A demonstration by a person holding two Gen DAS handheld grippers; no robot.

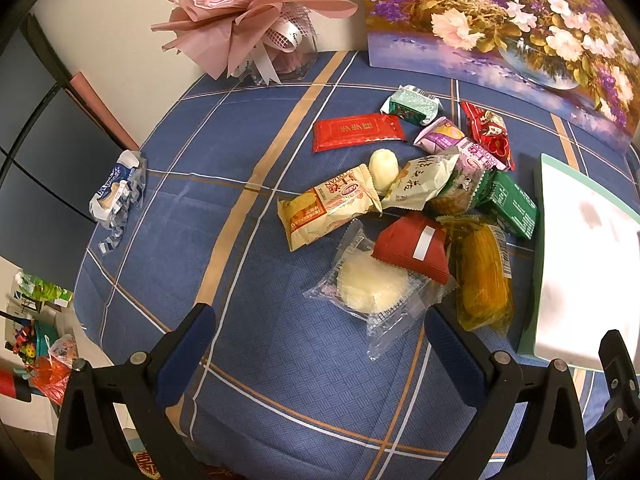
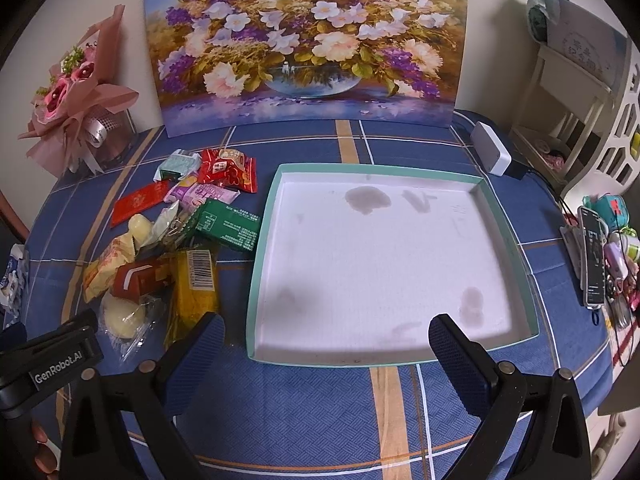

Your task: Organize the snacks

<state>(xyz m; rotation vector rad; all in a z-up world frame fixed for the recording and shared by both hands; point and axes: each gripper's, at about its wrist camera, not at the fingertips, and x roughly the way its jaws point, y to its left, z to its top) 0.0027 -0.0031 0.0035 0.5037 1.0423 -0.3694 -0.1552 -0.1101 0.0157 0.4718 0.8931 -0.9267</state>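
Observation:
Several wrapped snacks lie in a heap on the blue checked tablecloth: a clear-wrapped pale pastry [image 1: 374, 286], a dark red pouch [image 1: 414, 246], a yellow corn pack [image 1: 484, 276], a beige cake pack [image 1: 326, 208], a flat red packet [image 1: 358, 132] and a green box [image 1: 510, 204]. The heap [image 2: 180, 236] sits left of a shallow, empty teal-rimmed tray [image 2: 262, 248]. My left gripper [image 1: 320, 332] is open, just short of the pale pastry. Over the tray's near edge my right gripper [image 2: 326, 340] is open and holds nothing.
A flower painting [image 2: 304, 40] leans on the wall behind the tray. A pink bouquet [image 1: 244, 12] stands at the back left. A crumpled blue-white wrapper [image 1: 118, 190] lies near the table's left edge. A white box [image 2: 490, 148] and a phone [image 2: 592, 256] with clutter sit on the right.

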